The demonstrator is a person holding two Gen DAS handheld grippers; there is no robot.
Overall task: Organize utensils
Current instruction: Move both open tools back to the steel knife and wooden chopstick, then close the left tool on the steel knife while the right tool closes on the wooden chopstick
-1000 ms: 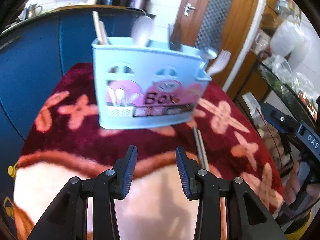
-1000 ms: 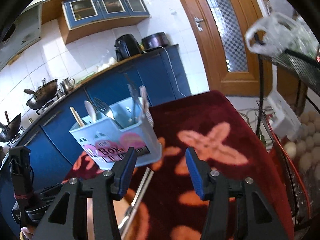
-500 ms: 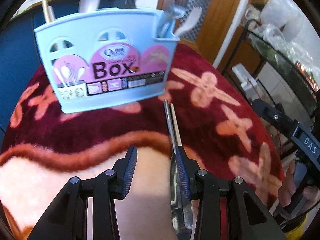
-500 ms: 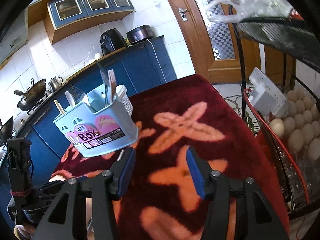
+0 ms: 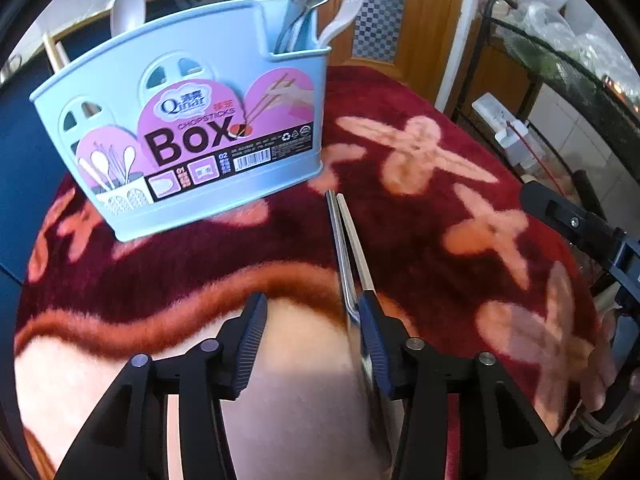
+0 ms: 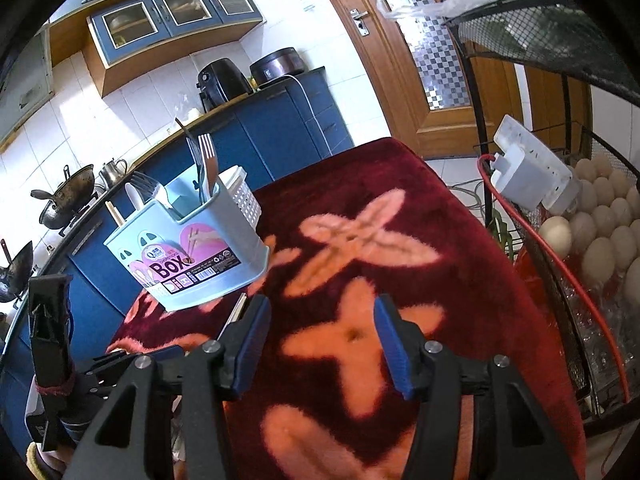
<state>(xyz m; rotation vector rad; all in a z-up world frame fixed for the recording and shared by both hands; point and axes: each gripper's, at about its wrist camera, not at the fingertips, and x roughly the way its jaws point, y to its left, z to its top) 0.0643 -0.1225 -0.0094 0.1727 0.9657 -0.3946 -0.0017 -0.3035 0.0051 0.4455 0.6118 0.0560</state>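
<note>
— What covered the counter (image 5: 400, 92)?
— A dark red blanket (image 6: 460, 264) with pink flowers. On it stood the pale blue chopsticks box (image 5: 192, 136), holding forks (image 5: 340, 12), a white spoon (image 5: 127, 8) and chopsticks.

— And the left tool (image 5: 308, 344)?
— Its jaws were opening, roughly half apart. A steel knife (image 5: 344, 264) and one chopstick (image 5: 356, 240) lay side by side on the blanket, just in front of the box. The knife ran along the inner face of the right finger; the pads did not press it.

— The right tool (image 6: 320, 344)?
— It hung about half open over the blanket, nothing between its fingers.
</note>
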